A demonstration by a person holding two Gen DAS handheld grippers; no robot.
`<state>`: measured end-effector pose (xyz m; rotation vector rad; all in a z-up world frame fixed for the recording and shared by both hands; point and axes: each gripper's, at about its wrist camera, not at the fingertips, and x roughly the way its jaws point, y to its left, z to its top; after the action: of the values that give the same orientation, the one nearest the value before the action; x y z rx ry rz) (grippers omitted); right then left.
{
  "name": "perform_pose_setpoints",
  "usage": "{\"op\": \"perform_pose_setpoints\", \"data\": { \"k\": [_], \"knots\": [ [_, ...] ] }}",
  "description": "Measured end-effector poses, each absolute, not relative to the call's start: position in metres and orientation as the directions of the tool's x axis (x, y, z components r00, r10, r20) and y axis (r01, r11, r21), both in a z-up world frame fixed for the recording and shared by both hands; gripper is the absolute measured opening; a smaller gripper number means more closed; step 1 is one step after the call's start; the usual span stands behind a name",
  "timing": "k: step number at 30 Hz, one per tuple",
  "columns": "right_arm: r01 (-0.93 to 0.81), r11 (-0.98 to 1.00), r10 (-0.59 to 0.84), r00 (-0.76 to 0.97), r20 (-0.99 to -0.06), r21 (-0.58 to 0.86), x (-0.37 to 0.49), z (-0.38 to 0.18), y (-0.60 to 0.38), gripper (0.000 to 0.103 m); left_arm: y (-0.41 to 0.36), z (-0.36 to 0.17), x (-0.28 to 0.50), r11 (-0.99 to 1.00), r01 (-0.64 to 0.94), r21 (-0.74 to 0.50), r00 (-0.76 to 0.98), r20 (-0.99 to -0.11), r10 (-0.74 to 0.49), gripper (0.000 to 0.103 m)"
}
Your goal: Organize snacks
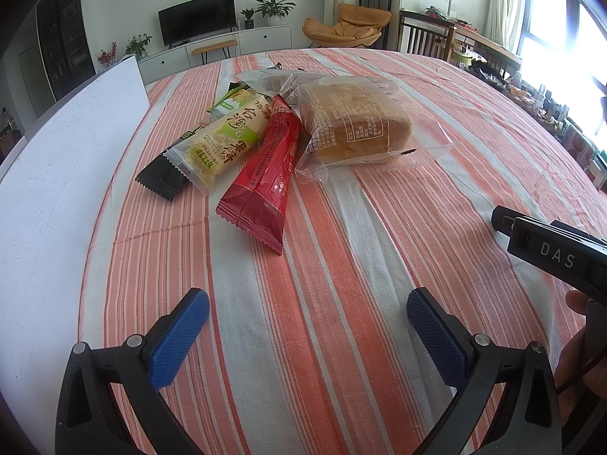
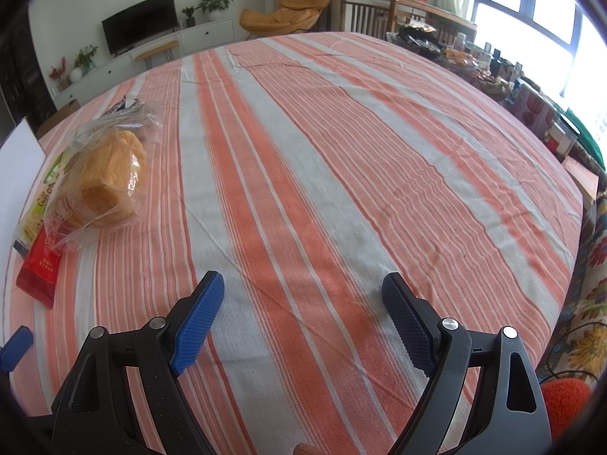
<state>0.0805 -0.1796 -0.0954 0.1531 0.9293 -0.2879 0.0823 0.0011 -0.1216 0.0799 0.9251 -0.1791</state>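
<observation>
on the striped table (image 1: 341, 265), the snacks lie in a loose heap at the far left, beside a white board (image 1: 68, 159): a bread pack (image 1: 356, 121) in clear wrap, a red pack (image 1: 261, 174) leaning against its near-left edge, a rice cracker pack (image 1: 224, 140) overlapping the red one, and a black pack (image 1: 161, 180) poking out beneath the cracker; more wrappers sit behind the bread, too tangled to tell apart. the left tongs (image 1: 307, 326) hover short of the heap, spread wide and holding nothing. the right tongs (image 2: 303, 314) are likewise wide open and empty, over bare cloth well right of the pile, with the bread pack (image 2: 102, 178) off to their left. no sorting looks begun, so this reads as the approach before a first pick. the next move likely calls for the left tongs to go forward to the red pack, the nearest and least buried, and close across its narrow width without dragging the cracker pack along.
</observation>
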Motion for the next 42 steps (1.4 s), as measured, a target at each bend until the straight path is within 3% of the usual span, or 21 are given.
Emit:
{"op": "perform_pose_setpoints", "data": {
  "k": [24,31,37,39,42],
  "knots": [
    [0.309,0.951,-0.179,0.564,-0.806,0.006,0.080,-0.095,-0.180,0.088,0.002,-0.119,0.081,0.978,0.206,-0.017,0.561,-0.817,-0.133,0.103],
    [0.310,0.951,-0.178,0.564,-0.806,0.007,0.080,-0.095,-0.179,0.088,0.022,-0.065,0.073,0.963,0.209,-0.169,0.557,-0.789,-0.260,0.102],
    [0.310,0.951,-0.179,0.564,-0.806,0.007,0.080,-0.096,-0.178,0.089,0.057,-0.015,0.109,0.943,0.118,-0.310,0.556,-0.766,-0.322,0.102],
    [0.311,0.950,-0.179,0.564,-0.806,0.007,0.080,-0.096,-0.178,0.089,0.060,-0.009,0.130,0.957,0.085,-0.277,0.533,-0.799,-0.279,0.102],
    [0.311,0.950,-0.179,0.564,-0.806,0.006,0.080,-0.096,-0.178,0.089,0.049,-0.016,0.164,0.988,0.127,-0.092,0.498,-0.855,-0.144,0.099]
  ]
}}
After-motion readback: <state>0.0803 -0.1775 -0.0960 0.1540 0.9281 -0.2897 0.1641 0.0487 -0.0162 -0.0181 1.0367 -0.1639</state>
